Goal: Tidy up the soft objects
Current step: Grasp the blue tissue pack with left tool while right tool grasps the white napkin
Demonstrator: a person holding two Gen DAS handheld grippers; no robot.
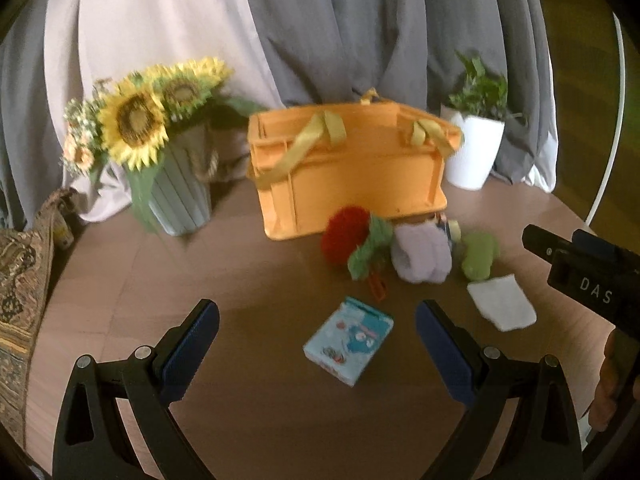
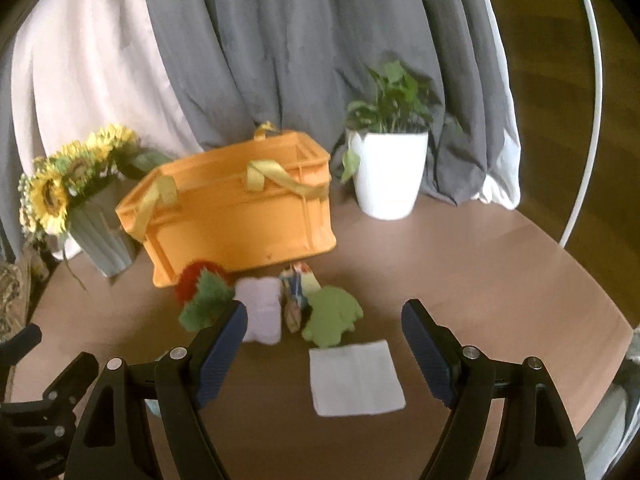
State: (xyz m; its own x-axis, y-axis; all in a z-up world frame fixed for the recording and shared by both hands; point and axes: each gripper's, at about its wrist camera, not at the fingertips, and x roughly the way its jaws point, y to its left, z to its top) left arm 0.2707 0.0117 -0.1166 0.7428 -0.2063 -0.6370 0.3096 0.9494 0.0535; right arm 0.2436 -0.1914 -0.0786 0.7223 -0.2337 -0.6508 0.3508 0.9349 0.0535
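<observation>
Fronting grey curtains (image 2: 304, 52), brown round table (image 2: 460, 280); both grippers (image 1: 316, 344) (image 2: 324, 344) wide open, empty.

Backdrop: you face grey curtains (image 2: 304, 60), with a pale pink drape (image 1: 152, 24) on the left.
Table: you work on a round brown tabletop (image 2: 460, 280).
Floor: wood (image 2: 552, 92) at right.

The left gripper (image 1: 317, 354) hangs over the brown tabletop (image 1: 248, 280) with its blue-padded fingers (image 1: 188, 354) spread wide and nothing between them. Just ahead of the gap lies a light blue pack (image 1: 349, 346). Beyond the right finger sits a folded white cloth (image 1: 501, 301). Further ahead lie a red and green plush (image 1: 352, 245), a lilac soft bundle (image 1: 420, 254) and a green plush (image 1: 479, 256), before an orange basket (image 1: 348, 172).
</observation>
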